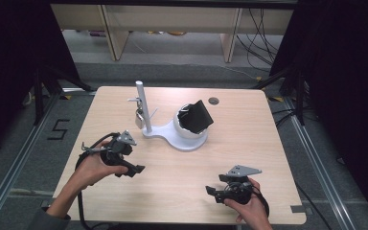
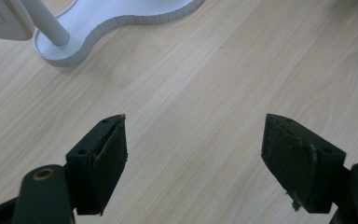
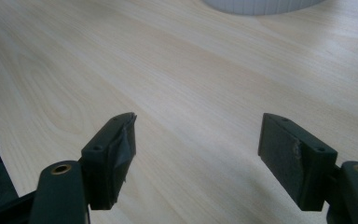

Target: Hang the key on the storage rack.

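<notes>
Both grippers (image 1: 136, 168) (image 1: 211, 191) gape over bare table (image 1: 182, 172); floor tape (image 1: 58, 129) reads "5"

White stand (image 1: 182, 136), black pouch (image 1: 199, 116), pale woodgrain table (image 1: 249, 143).

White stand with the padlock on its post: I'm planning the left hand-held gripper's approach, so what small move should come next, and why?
Probably ease the left hand-held gripper forward toward the padlock hanging by the white stand's post. Its jaws stand open with only bare table between them, and the stand's base lies just ahead in the left gripper view. The right hand-held gripper sits open farther back.
</notes>
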Demonstrator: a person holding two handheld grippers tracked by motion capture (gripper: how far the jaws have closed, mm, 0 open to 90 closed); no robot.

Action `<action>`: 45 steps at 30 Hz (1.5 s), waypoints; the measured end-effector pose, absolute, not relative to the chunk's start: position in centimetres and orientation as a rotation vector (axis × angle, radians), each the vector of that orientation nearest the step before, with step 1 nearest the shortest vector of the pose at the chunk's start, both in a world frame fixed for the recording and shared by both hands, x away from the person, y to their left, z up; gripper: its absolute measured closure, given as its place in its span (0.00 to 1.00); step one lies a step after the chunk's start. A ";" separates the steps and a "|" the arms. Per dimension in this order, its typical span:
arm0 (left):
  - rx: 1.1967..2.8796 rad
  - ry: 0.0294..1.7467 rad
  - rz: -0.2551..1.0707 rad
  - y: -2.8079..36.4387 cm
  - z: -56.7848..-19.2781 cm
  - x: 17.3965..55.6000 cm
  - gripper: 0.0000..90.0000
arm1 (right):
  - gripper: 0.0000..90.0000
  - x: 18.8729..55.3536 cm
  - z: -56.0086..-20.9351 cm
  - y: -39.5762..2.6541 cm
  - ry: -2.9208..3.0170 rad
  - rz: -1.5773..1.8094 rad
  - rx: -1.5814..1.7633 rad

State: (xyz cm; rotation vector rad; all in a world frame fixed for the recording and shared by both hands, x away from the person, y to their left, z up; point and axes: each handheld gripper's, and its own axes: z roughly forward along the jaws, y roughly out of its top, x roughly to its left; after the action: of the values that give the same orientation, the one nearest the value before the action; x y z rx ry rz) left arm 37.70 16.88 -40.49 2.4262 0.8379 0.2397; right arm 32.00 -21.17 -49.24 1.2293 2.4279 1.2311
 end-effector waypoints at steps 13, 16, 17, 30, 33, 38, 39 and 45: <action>2.376 0.805 0.291 16.7 -43.4 35.9 0.24 | 0.32 32.0 -49.3 -20.9 2.425 1.207 1.225; 2.392 0.781 0.290 16.4 -44.0 35.7 0.24 | 0.32 32.0 -49.3 -20.8 2.433 1.224 1.217; 2.386 0.781 0.288 16.3 -44.3 35.5 0.24 | 0.32 32.0 -49.4 -20.8 2.433 1.224 1.214; 2.316 0.761 0.300 15.6 -47.3 33.2 0.21 | 0.32 32.0 -49.4 -20.7 2.439 1.236 1.212; 2.280 0.767 0.314 15.6 -47.7 32.6 0.21 | 0.32 31.9 -49.3 -20.7 2.440 1.238 1.210; 2.263 0.760 0.329 15.8 -48.5 31.5 0.20 | 0.31 31.8 -49.2 -20.6 2.432 1.216 1.209; 2.253 0.765 0.320 15.9 -48.7 31.3 0.20 | 0.31 31.8 -49.2 -20.6 2.434 1.214 1.207; 2.204 0.802 0.374 16.9 -49.3 30.2 0.17 | 0.26 31.8 -49.2 -20.5 2.430 1.223 1.202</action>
State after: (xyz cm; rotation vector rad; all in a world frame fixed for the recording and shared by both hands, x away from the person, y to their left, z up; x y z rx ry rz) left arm 30.17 16.90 -49.33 2.2042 0.8023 0.3742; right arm 31.77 -20.55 -49.19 1.2022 2.4304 1.2228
